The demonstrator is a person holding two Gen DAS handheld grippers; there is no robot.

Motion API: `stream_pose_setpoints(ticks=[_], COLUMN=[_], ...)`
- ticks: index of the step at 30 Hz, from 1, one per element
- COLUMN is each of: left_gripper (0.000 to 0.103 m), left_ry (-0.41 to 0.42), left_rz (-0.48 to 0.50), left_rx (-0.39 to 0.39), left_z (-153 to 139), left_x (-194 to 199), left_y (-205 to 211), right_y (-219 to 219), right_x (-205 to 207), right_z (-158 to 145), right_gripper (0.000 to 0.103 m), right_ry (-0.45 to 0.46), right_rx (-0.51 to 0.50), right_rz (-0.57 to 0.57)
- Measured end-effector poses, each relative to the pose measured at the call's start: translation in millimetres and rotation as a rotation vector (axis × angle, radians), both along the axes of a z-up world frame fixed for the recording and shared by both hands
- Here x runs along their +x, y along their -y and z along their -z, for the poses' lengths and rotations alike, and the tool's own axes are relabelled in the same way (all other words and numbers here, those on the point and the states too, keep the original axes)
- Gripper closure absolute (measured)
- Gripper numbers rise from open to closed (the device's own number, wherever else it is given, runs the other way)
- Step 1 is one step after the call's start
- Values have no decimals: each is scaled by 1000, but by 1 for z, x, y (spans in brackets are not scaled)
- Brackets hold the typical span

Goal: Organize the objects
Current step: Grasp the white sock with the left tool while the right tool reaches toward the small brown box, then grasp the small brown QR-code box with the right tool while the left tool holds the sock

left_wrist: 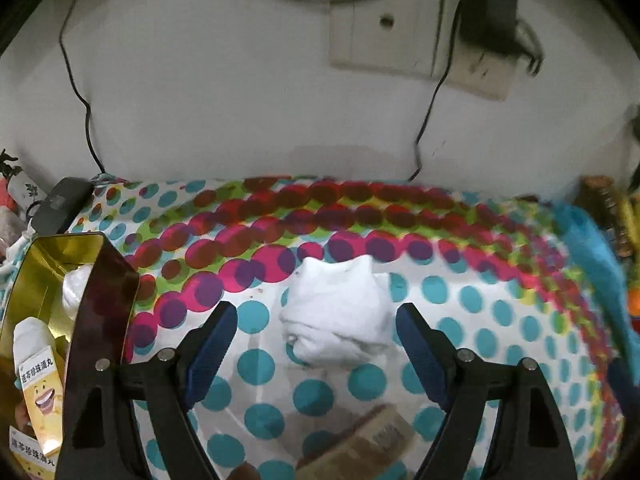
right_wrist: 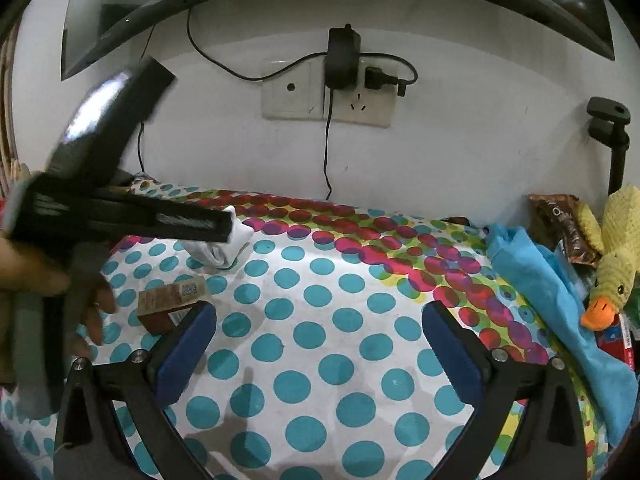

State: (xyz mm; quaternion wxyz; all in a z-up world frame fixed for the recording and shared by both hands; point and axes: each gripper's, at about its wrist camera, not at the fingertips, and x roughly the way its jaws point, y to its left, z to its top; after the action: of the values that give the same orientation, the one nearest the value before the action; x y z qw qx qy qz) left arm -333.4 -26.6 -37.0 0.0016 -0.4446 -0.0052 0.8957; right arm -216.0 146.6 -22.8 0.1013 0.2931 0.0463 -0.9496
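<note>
As rolled white sock bundle lies between spread pads, left hand-held gripper is released, aimed for pickup; gold tin box waits at nine o'clock; right hand-held gripper released, empty.

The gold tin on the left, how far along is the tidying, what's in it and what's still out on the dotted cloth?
Done: the gold tin already holds a white bundle and a yellow packet.

In hand: nothing is gripped. The left gripper stands open around the rolled white sock without pressing it. The right gripper is open over bare cloth.

Left: that sock, the brown box, the blue cloth and the duck toy.
</note>
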Motion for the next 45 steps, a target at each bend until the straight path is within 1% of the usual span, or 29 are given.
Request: stream_pose_setpoints(ticks=[8, 11, 13, 14, 15, 17, 19, 20, 22, 24, 26, 27, 29, 30, 31, 32, 35, 37, 39, 42, 45], left_gripper=[19, 21, 31, 33, 41, 46, 60, 62, 64, 64, 65, 65, 65, 65, 65, 65, 65, 65, 65, 65, 65], left_ry=[64, 59, 56, 52, 52, 57, 49, 42, 20, -22, -83, -100, -153, -163, -182, -194, -214, -209, -215, -206, -179], left_rz=[-5, -4, 0, -2, -1, 4, 18, 16, -8, -21, -30, -33, -43, -43, -50, -54, -71, -74, -81, -96, -104], left_rx=[-23, -24, -32, -32, -25, -11, -7, 0, 39, 52, 50, 47, 36, 34, 24, 14, -6, 4, -3, 5, 44], left_z=[24, 26, 27, 26, 26, 25, 22, 19, 8, -8, -30, -36, -53, -58, -62, -65, -64, -58, -50, -38, -28], left_x=[-19, -18, -18, -17, -17, -18, -15, -14, -6, 8, 28, 34, 60, 66, 84, 93, 130, 147, 163, 175, 181], left_y=[-10, -11, -11, -10, -10, -9, -10, -9, -2, 5, 16, 17, 22, 25, 30, 33, 46, 53, 58, 65, 73], right_y=[0, 0, 0, 0, 1, 1, 2, 3, 3, 5, 6, 7, 9, 10, 11, 13, 17, 20, 21, 28, 43], right_x=[3, 3, 3, 3, 3, 3, 3, 3, 3, 1, -3, -3, -1, 0, 1, 2, 1, -2, -2, -3, -6], right_z=[-1, -1, -1, -1, -1, -2, -2, -2, -2, 0, 2, 2, 1, 1, 0, 0, 1, 3, 4, 5, 11], right_gripper=[0, 0, 0, 0, 0, 0, 0, 0, 0, 0, 0, 0, 0, 0, 0, 0, 0, 0, 0, 0, 0], right_ry=[-11, -12, -12, -11, -11, -12, -14, -15, -12, 4, 25, 29, 20, 12, 6, 2, 11, 25, 32, 42, 73], right_rx=[-7, -9, -5, -3, 0, 5, 10, 14, 18, 21, 24, 26, 36, 41, 47, 56, 68, 79, 89, 116, 182], right_rz=[-4, -3, -2, -2, -2, 0, 1, 2, 0, -5, -17, -20, -15, -15, -16, -21, -49, -59, -60, -79, -123])
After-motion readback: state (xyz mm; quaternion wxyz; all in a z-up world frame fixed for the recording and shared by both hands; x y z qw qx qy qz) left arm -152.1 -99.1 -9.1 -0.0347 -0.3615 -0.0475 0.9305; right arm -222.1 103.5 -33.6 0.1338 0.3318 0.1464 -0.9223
